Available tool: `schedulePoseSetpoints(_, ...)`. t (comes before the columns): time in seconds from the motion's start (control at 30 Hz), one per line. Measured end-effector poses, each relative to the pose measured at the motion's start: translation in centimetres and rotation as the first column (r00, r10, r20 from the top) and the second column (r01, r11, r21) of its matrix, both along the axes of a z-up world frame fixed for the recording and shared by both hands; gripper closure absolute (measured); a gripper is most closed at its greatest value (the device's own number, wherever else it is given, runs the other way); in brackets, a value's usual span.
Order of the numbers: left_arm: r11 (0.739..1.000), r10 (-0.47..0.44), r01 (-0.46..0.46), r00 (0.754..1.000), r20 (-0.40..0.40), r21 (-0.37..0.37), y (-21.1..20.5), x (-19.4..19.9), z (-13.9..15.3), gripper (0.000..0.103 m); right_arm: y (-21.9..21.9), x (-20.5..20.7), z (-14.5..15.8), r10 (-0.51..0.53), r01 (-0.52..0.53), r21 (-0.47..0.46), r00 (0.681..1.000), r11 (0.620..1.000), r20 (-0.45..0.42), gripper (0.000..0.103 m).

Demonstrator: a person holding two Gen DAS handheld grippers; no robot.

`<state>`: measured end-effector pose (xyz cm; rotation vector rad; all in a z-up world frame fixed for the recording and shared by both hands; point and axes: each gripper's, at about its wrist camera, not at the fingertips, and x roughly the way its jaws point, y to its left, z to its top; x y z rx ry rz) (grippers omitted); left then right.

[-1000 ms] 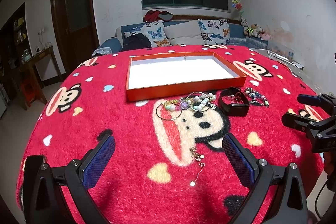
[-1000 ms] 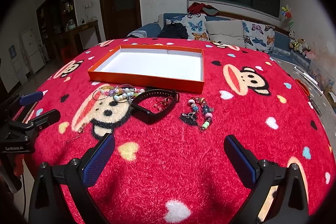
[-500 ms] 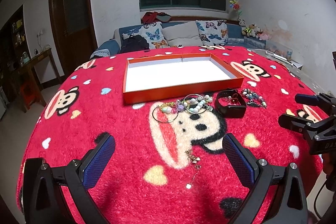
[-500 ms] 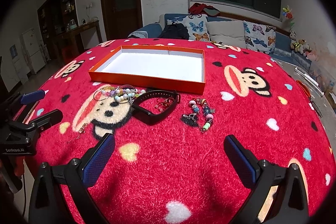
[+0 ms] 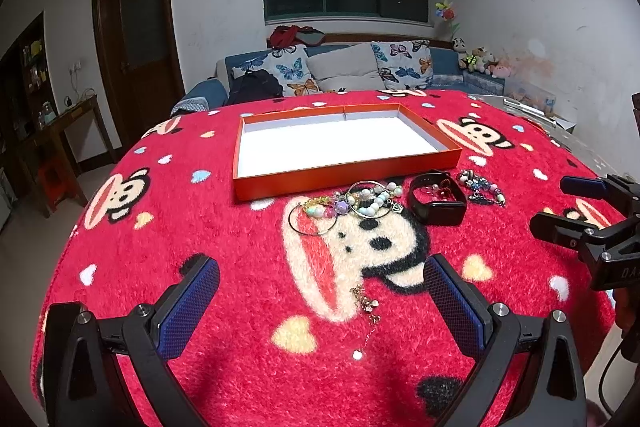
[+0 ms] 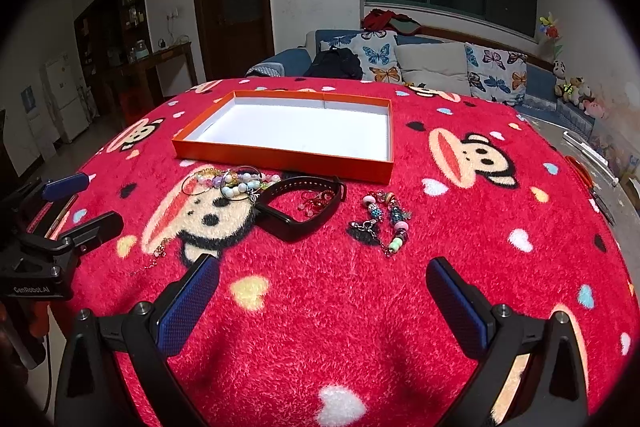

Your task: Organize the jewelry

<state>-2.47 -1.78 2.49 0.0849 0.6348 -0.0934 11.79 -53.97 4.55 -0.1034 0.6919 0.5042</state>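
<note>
An empty orange tray (image 5: 344,179) (image 6: 280,157) with a white floor lies on the red monkey-print blanket (image 5: 224,239). In front of it lie a pile of hoops and beaded bracelets (image 5: 352,205) (image 6: 228,183), a black wristband (image 5: 438,205) (image 6: 300,209) with a small red piece inside it, a colourful bead bracelet (image 5: 482,187) (image 6: 384,219) and a thin gold chain (image 5: 366,311) (image 6: 158,253). My left gripper (image 5: 320,295) (image 6: 76,203) is open and empty above the chain. My right gripper (image 6: 322,293) (image 5: 564,203) is open and empty, short of the bead bracelet.
A blue sofa (image 5: 344,71) with butterfly cushions stands behind the table, a dark door (image 5: 136,39) to the left, a wooden side table (image 5: 60,131) at far left. Papers lie on a surface (image 5: 536,111) at the right edge.
The left gripper has drawn back and risen slightly, so the jewelry and tray sit farther up its view. The right gripper has barely moved. Nothing was picked up.
</note>
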Motion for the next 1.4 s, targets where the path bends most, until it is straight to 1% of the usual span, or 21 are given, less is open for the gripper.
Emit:
schedulePoseSetpoints(0.47,1.0,0.01,-0.009,1.0,0.012,-0.028,0.7,0.0,-0.1,0.0,0.2,-0.3,0.3,0.012,-0.012,0.001,1.0,1.0,0.019,0.0)
schedulePoseSetpoints(0.87,1.0,0.003,-0.003,1.0,0.013,-0.029,0.6,0.3,-0.6,0.0,0.3,-0.2,-0.1,0.018,-0.018,0.004,1.0,1.0,0.004,0.0)
schedulePoseSetpoints(1.07,0.999,-0.021,0.021,1.0,-0.007,-0.045,0.4,0.6,-1.2,0.0,0.4,0.0,-0.5,0.022,-0.022,0.008,1.0,1.0,-0.005,0.0)
schedulePoseSetpoints(1.17,0.998,-0.04,0.039,0.999,-0.022,-0.048,0.1,0.8,-1.6,0.003,0.3,0.2,-0.6,0.024,-0.024,0.014,1.0,1.0,-0.013,0.0)
schedulePoseSetpoints(1.2,0.998,-0.05,0.048,0.998,-0.029,-0.05,0.0,0.9,-1.8,0.006,0.3,0.2,-0.7,0.024,-0.024,0.015,1.0,1.0,-0.015,0.0)
schedulePoseSetpoints(1.3,0.996,-0.073,0.07,0.995,-0.065,-0.051,-0.3,1.2,-2.4,0.014,0.3,0.4,-0.9,0.031,-0.03,0.02,0.999,0.999,-0.025,0.0)
schedulePoseSetpoints(1.4,0.993,-0.094,0.086,0.99,-0.109,-0.075,-0.3,1.8,-3.1,0.018,0.4,0.5,-1.2,0.039,-0.038,0.021,0.999,0.999,-0.038,0.0)
